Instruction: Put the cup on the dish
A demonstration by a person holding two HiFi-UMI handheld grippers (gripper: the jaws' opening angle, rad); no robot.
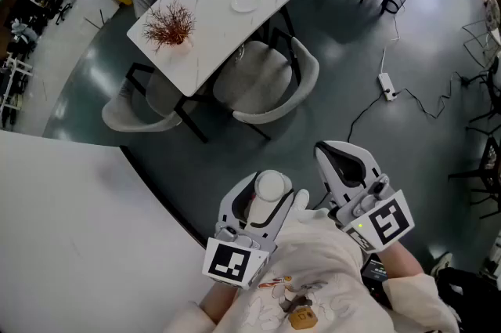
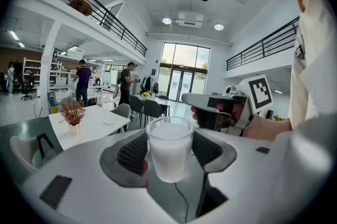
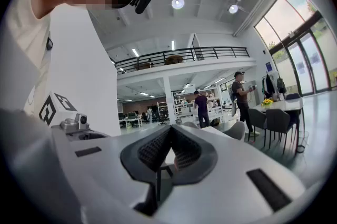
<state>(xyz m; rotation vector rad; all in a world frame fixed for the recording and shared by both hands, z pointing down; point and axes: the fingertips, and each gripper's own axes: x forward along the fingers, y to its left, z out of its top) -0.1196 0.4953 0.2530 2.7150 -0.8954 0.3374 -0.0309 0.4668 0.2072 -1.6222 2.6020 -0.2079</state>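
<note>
**Left gripper carried the cup above the floor, well short of the dish**

The left gripper (image 2: 169, 154) had its jaws spread wide around a frosted white cup (image 2: 169, 148), the ribbed pads (image 2: 134, 153) pressing on its sides. The cup stood upright between them, clear of any surface. From the head view the cup (image 1: 271, 186) showed as a pale round top between the left gripper's (image 1: 264, 197) white jaws, over dark grey floor (image 1: 368, 34).

Just beside it, the right gripper (image 3: 169, 132) had its jaws together at the tips, with nothing between them. In the head view the right gripper (image 1: 338, 153) pointed the same way as the left.

The dish (image 1: 244, 1), small, white and bare, lay near the far edge of a white table (image 1: 215, 41), well apart from both grippers. On the same table, nearer its other end, stood a small vase of red twigs (image 1: 169, 25). Grey chairs (image 1: 270, 85) ringed the table. A power strip (image 1: 386, 85) with its cable lay on the floor to the right, and a broad white surface (image 1: 70, 237) filled the head view's lower left corner.
</note>
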